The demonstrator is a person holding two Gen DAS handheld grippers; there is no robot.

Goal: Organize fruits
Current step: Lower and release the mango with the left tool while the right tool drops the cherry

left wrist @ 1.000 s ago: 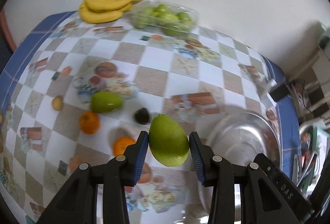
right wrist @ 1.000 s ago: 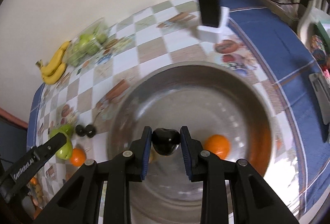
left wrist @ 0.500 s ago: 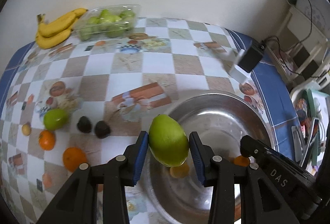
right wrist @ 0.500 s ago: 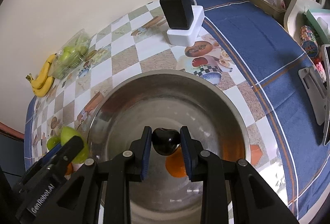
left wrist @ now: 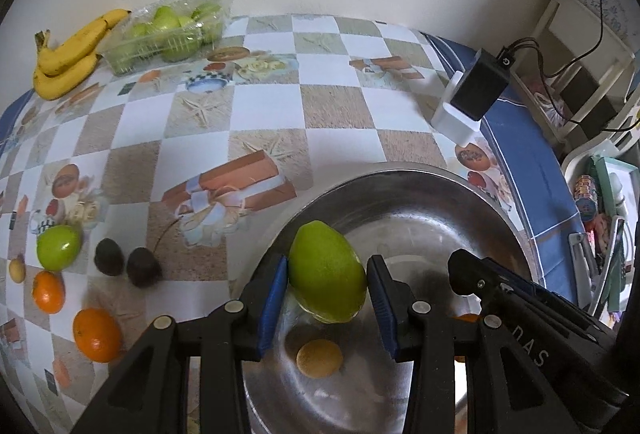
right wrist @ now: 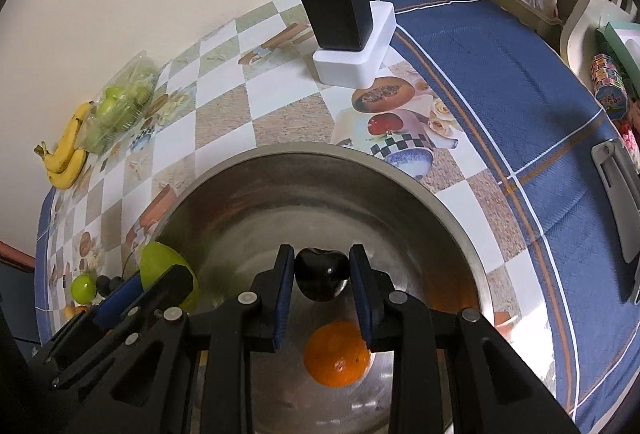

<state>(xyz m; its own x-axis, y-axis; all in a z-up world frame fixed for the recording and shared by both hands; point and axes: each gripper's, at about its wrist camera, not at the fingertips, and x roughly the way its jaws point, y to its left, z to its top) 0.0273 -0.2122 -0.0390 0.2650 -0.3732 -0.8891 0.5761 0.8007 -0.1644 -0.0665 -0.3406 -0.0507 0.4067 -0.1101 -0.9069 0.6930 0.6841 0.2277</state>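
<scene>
Left tongs [left wrist: 327, 276]: closed around a large green mango [left wrist: 326, 276], pads on its two flanks; the fruit hangs over the near-left rim of the steel bowl [left wrist: 420, 194], lower centre of the left wrist view.
Right tongs [right wrist: 320, 280]: closed on a small dark glossy fruit [right wrist: 320, 274], held over the bowl's middle, lower centre of the right wrist view.
Already in the bowl: an orange [right wrist: 337, 354] directly below the dark fruit, and a small tan fruit [left wrist: 319, 353] under the mango.
On the bench yet: a green fruit [left wrist: 58, 247], two dark fruits [left wrist: 143, 267] and two oranges [left wrist: 96, 334] at lower left of the left wrist view; bananas [left wrist: 68, 58] and a packet of green fruit [left wrist: 168, 30] at upper left.
Risk, mango: it sits across the rim, so letting go here could tip it outward onto the bench; it may also land on the tan fruit and bruise it.
Risk, dark fruit: dropped from this height it would likely strike the orange and bounce or roll.
Risk, tongs: both crowd the same bowl, left tongs just beside the right; releasing together could knock one against the other.
Risk, bowl: light steel, a nudge at the rim may slide it toward the charger block [right wrist: 348, 30].
</scene>
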